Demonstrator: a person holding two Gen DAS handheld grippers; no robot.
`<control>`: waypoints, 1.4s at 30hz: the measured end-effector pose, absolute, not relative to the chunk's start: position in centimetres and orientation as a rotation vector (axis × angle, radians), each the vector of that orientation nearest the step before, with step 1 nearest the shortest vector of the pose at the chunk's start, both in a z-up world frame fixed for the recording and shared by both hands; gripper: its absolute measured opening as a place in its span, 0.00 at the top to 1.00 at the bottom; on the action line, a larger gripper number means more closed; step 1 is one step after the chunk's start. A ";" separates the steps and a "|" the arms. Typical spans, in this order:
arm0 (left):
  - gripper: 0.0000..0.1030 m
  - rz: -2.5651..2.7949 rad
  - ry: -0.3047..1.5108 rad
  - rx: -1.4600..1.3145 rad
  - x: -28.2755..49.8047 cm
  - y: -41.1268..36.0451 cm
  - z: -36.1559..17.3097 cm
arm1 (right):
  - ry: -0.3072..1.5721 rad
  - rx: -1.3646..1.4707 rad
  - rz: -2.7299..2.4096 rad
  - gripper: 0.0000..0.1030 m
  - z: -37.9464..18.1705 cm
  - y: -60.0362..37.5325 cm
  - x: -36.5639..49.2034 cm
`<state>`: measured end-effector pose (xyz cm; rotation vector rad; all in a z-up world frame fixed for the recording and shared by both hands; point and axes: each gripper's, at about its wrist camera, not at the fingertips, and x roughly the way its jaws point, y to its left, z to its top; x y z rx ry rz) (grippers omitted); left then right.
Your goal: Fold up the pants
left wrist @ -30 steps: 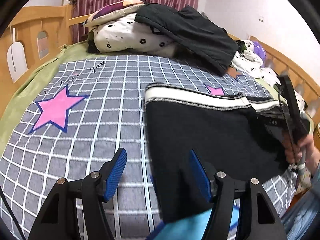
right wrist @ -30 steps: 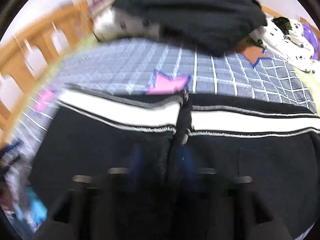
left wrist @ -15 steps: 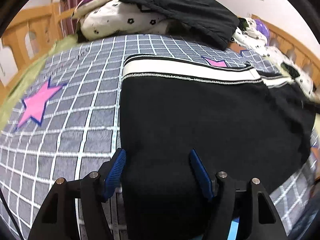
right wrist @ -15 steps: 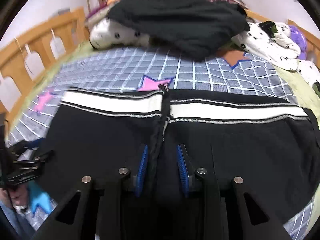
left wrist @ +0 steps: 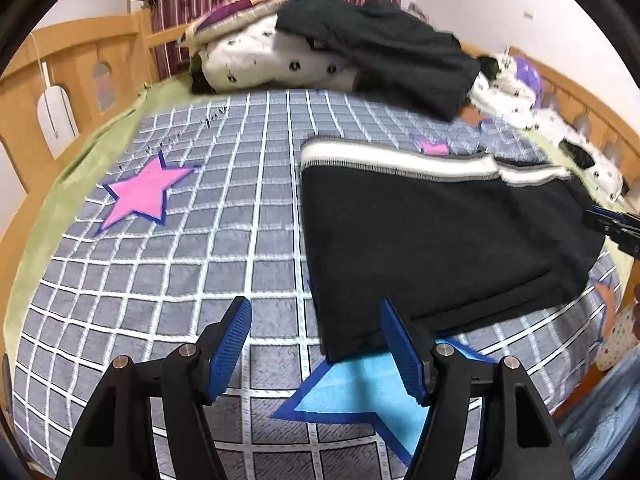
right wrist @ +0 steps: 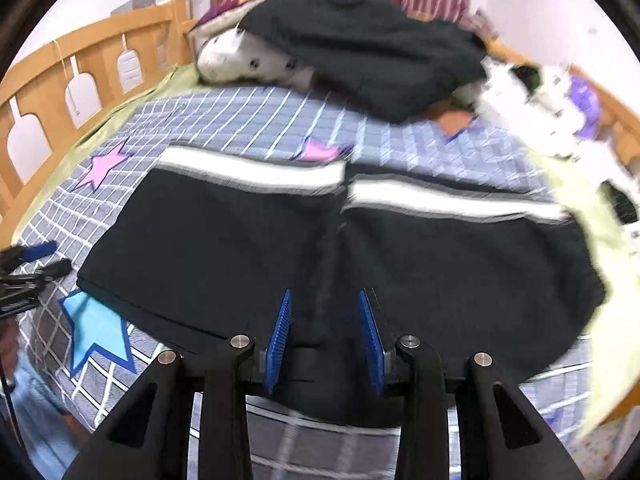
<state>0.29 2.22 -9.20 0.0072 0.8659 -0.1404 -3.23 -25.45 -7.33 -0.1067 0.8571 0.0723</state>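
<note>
On bed: black pants (left wrist: 440, 240) flat (folded); left gripper (left wrist: 316, 344), right gripper (right wrist: 326, 332) jaws apart, empty.

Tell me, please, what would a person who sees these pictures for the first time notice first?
Most striking are the black pants with a white stripe, lying flat on the grey checked bedspread with its pink star. Behind them, at the head of the bed, a dark garment lies on piled bedding. Both grippers, left and right, are open.
</note>
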 end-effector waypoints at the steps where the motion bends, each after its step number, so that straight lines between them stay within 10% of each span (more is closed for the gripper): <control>1: 0.37 -0.152 0.880 -0.017 0.5 2.5 -8.9 | 0.842 -0.098 0.053 0.67 -6.2 -26.2 -3.7; 11: 0.35 -0.188 0.901 -0.235 4.9 3.5 -7.1 | 0.758 0.058 -0.144 0.39 2.5 -39.0 -6.8; 23: 0.36 -0.286 0.955 -0.273 9.7 2.7 -12.8 | 0.863 0.230 -0.197 0.39 -11.9 -47.9 -3.8; 35: 0.60 -0.333 1.023 -0.360 17.1 1.9 -16.6 | 0.779 0.463 -0.225 0.50 -16.7 -53.4 1.0; 39: 0.88 -0.329 1.016 -0.328 17.4 1.2 -15.2 | 0.774 0.386 -0.295 0.87 -15.3 -52.7 2.1; 42: 0.90 -0.350 0.961 -0.352 16.8 1.2 -12.5 | 0.673 0.321 -0.298 0.89 -11.5 -50.7 1.5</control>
